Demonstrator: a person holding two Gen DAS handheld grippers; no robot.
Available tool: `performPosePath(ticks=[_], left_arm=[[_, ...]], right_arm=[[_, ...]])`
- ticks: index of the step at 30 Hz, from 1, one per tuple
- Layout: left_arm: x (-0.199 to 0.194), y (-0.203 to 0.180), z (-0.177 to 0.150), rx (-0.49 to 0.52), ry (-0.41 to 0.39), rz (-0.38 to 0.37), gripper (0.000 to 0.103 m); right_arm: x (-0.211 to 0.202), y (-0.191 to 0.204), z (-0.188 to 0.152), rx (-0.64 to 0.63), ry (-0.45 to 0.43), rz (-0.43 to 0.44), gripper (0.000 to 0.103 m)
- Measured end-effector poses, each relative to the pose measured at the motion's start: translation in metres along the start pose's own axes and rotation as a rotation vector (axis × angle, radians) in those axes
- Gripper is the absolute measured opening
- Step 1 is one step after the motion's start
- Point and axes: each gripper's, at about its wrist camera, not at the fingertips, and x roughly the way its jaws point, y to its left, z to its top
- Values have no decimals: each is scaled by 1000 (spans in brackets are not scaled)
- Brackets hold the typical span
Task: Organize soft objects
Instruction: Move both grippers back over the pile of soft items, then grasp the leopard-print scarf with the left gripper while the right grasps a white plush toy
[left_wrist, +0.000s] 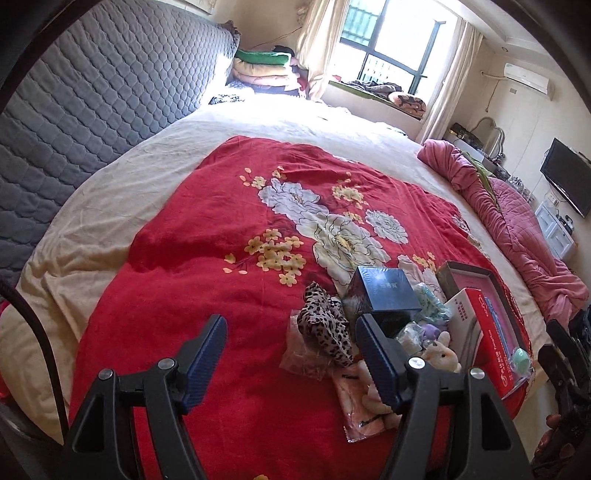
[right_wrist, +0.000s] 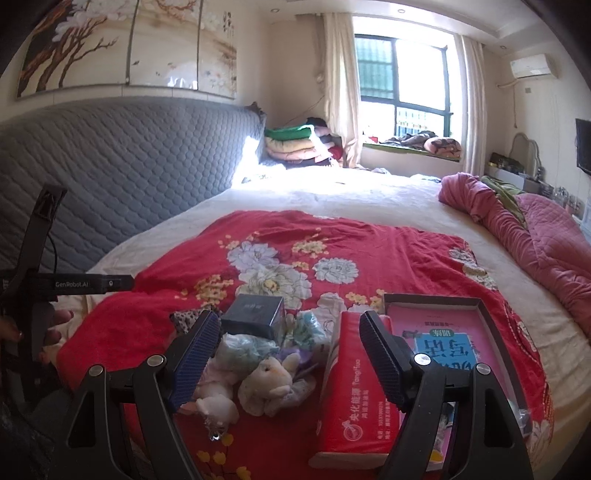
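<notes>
Right gripper (right_wrist: 286, 360) spread above plush toys (right_wrist: 264, 384), tissue pack (right_wrist: 356, 391) beside tray (right_wrist: 491, 314)

We note that our left gripper (left_wrist: 291, 363) and right gripper (right_wrist: 286, 360) share black frames, round silver screws and ribbed blue finger pads (right_wrist: 192, 363), one side arm lettered "GenRobot.AI".

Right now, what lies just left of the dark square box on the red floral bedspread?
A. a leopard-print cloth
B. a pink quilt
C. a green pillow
A: the leopard-print cloth lies crumpled beside the dark square box, on the red floral bedspread.
</notes>
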Motion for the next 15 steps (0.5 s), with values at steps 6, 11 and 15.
performPosePath(ticks=[6,11,15], left_arm=[[36,-7,-7,20,52,-22,72],[71,-12,-4,5,110,-44,72],[86,-18,-6,21,122,-43,71]], right_arm=[[34,15,-17,-91,94,-48,80],[59,24,-27,-159,152,-86,80],[77,31,-34,-215,202,-108,80]])
